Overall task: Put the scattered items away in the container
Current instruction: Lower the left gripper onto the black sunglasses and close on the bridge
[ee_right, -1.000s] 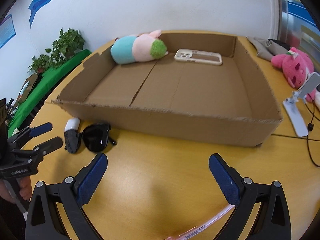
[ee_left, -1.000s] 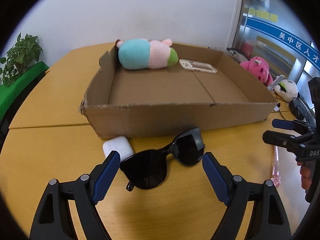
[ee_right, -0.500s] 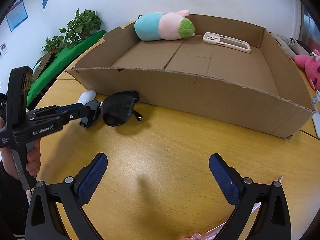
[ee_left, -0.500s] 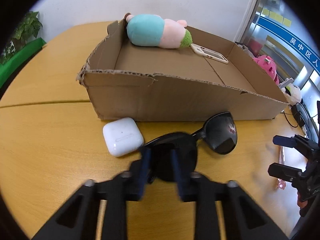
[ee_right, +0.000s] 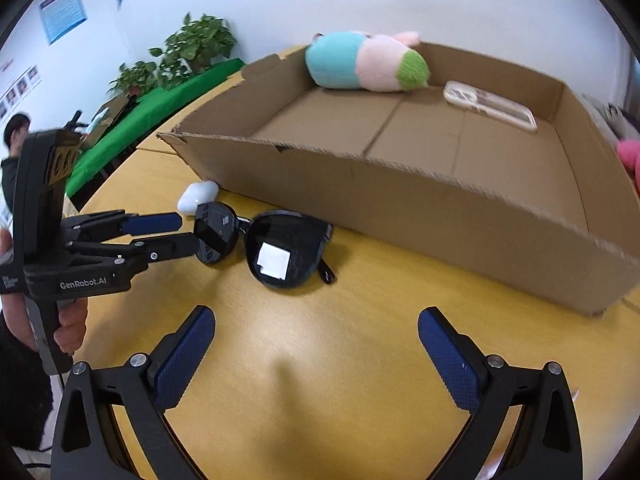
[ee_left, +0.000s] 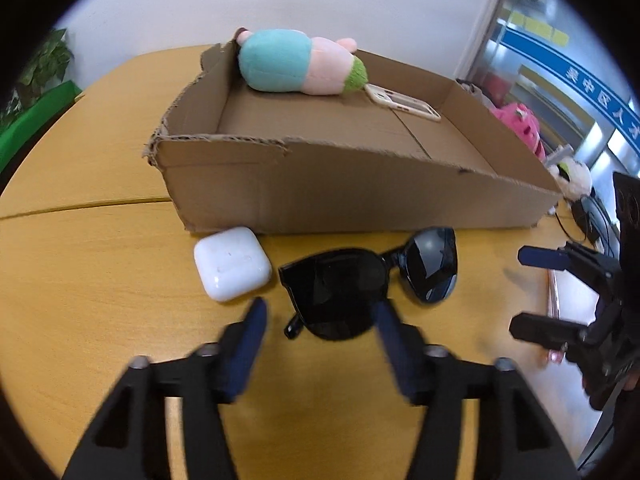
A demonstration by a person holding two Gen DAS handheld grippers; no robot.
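Black sunglasses (ee_left: 368, 280) lie on the wooden table just in front of the cardboard box (ee_left: 320, 192); they also show in the right wrist view (ee_right: 272, 248). A white earbud case (ee_left: 232, 262) sits beside them on the left. My left gripper (ee_left: 320, 320) is open, its blurred fingers at either side of the near lens. It shows from the side in the right wrist view (ee_right: 184, 230). My right gripper (ee_right: 316, 334) is open and empty above bare table. The box (ee_right: 440, 208) holds a pastel plush toy (ee_left: 296, 62) and a beige phone case (ee_left: 404, 102).
A pink pen (ee_left: 554, 304) lies on the table by the right gripper. Pink and white plush toys (ee_left: 520, 124) and cables lie beyond the box's right end. Plants and a green surface (ee_right: 160, 92) stand past the table's left edge.
My left gripper was shut on the sunglasses' near lens half a second ago; now its fingers stand apart and the glasses lie on the table. My right gripper has moved closer to the sunglasses.
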